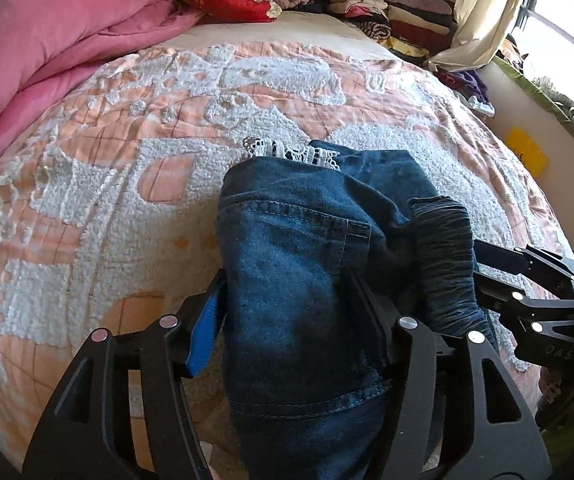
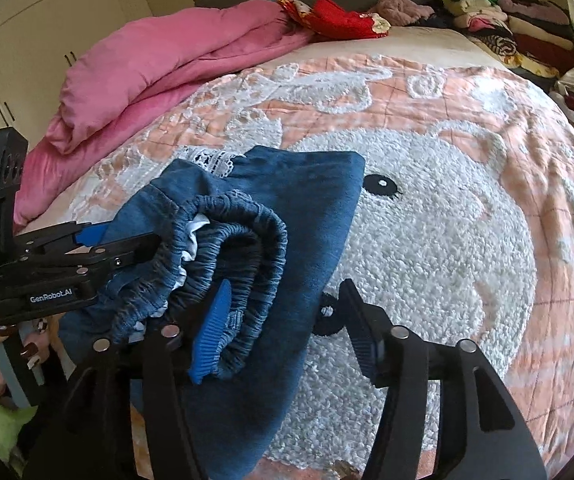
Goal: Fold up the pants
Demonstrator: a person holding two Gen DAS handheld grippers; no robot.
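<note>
Small blue denim pants [image 1: 299,264] with an elastic waistband [image 2: 227,240] and white lace trim [image 1: 287,152] lie bunched on the bed. In the left wrist view my left gripper [image 1: 291,320] has its jaws around the denim, holding it between the blue pads. In the right wrist view my right gripper [image 2: 283,328] stands open beside the waistband, its left blue pad [image 2: 211,332] touching the bunched elastic and its right finger over the bedspread. The left gripper also shows in the right wrist view [image 2: 99,248], closed on the fabric.
The bed has a peach and white tufted bedspread [image 2: 447,240]. A pink duvet [image 1: 47,48] lies at the left. Red cloth [image 1: 239,4] and stacks of folded clothes [image 1: 387,4] sit at the far edge. A window [image 1: 567,32] is at the right.
</note>
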